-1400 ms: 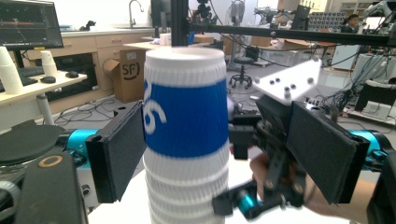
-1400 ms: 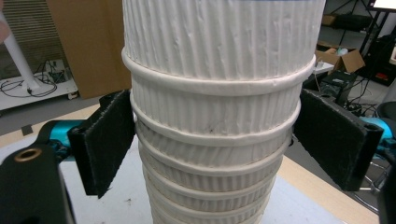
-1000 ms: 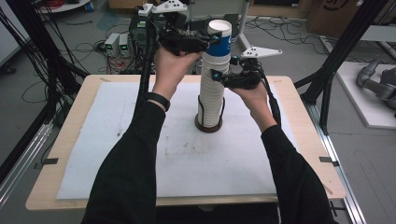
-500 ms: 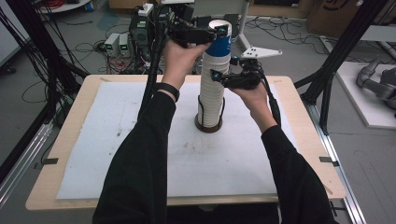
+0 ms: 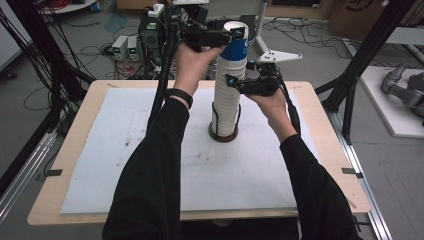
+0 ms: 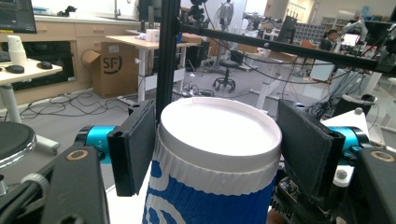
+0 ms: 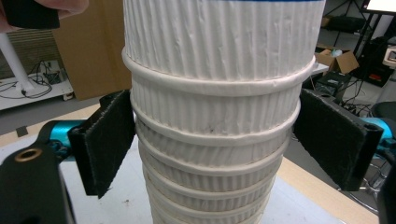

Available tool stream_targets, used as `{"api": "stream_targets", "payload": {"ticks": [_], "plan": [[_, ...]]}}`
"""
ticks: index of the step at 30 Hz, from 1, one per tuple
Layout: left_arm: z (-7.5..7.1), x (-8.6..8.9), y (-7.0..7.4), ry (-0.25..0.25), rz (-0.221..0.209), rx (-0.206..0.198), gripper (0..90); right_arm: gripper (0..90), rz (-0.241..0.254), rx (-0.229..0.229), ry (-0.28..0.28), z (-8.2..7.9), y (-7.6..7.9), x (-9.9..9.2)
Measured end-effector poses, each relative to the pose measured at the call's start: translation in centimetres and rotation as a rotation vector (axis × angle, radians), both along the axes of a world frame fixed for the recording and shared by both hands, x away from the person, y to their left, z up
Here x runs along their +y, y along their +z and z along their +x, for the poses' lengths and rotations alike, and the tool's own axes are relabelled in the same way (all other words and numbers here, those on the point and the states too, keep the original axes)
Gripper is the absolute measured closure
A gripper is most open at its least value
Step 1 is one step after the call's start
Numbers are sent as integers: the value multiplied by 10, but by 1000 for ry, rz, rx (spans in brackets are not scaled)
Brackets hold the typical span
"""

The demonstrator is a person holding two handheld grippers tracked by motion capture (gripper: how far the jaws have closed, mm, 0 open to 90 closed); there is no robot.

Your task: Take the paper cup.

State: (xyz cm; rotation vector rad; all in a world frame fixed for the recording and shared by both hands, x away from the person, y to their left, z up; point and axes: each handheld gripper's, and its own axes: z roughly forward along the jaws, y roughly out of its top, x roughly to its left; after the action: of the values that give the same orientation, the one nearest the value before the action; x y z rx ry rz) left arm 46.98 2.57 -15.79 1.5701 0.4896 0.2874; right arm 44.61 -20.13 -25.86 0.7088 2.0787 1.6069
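Pinching the top cup [image 6: 215,154], blue-printed w/ a white rim, your left gripper [image 5: 227,36] has just closed its jaws on it; the pads press both sides under the rim. That cup caps a tall stack of white ribbed cups [image 5: 227,95] standing in a dark holder [image 5: 223,134] mid-table [image 5: 75,200]. Your right gripper [image 7: 215,144] sits lower on the stack, pads against the ribbed wall, steadying it. Step in hand looks like peeling off the top cup. Next: lift left straight up, keep right firm so the rest stays put.
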Motion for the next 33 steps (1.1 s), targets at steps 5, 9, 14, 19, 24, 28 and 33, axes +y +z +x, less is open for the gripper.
{"api": "stream_targets", "payload": {"ticks": [5,9,14,19,24,28,33], "plan": [[-1,-1,2,8,3,-18,308,140,-1,-1,-2,0,0,0],[-2,-2,7,12,3,-32,309,140,-1,-1,-2,0,0,1],[-4,-1,15,18,-10,-53,309,140,0,2,-3,-1,0,0],[-6,1,23,25,-24,-76,309,139,-4,-2,-4,-1,0,0],[-10,3,31,34,-45,-103,310,139,-6,0,-6,-1,0,0],[-12,4,36,43,-55,-120,310,140,-6,-1,-4,-2,0,1],[-14,6,44,37,-59,-133,310,140,-7,-1,-6,-2,0,1]]}}
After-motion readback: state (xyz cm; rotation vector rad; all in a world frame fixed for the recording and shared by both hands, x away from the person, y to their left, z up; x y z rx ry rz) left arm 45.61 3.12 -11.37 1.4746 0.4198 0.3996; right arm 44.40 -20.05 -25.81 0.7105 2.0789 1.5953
